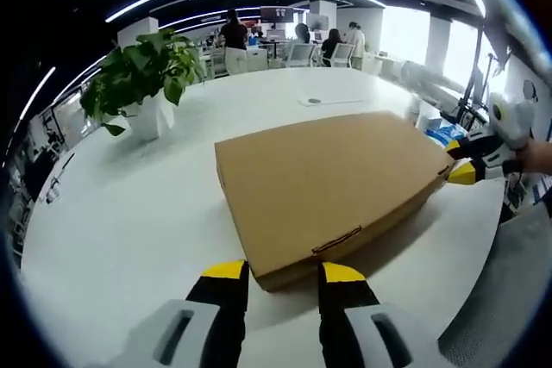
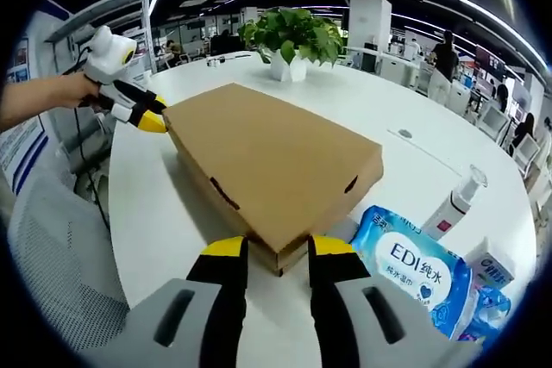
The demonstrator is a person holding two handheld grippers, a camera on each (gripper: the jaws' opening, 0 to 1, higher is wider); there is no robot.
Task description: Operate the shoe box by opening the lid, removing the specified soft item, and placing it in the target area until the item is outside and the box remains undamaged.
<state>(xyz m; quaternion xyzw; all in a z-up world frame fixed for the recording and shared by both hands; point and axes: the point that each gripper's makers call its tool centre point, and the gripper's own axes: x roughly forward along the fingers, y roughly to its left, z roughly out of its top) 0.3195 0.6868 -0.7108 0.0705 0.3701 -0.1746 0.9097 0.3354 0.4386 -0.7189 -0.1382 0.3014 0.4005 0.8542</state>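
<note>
1. Looking along the left claw (image 1: 284,275), I saw its two yellow-tipped jaws standing apart at the bottom of the frame, gripping nothing, with a corner of the closed shoe box (image 1: 332,187) lying between and just beyond the tips.
2. The right claw (image 2: 278,251) stood likewise, jaws parted and empty, straddling the opposite corner of the shoe box (image 2: 272,157) at the bottom centre of the right gripper view.
3. The box lay flat on the white tabletop (image 1: 138,213) in the middle of both frames, lid still down; the soft item inside was hidden from me.
4. I judged the step in hand to be getting the lid open. Doing it well meant catching only the lid's edge, not the whole wall, lifting both corners evenly and slowly so the cardboard would not crease or tear, and keeping the base from sliding.
5. A small tab slot (image 1: 337,240) showed on the near wall; I judged it the place likeliest to snag.
6. Readable writing: the blue wipes pack (image 2: 414,277) at lower right read "EDI" with Chinese characters. The spray bottle (image 2: 454,202) beside it had no legible label.
</note>
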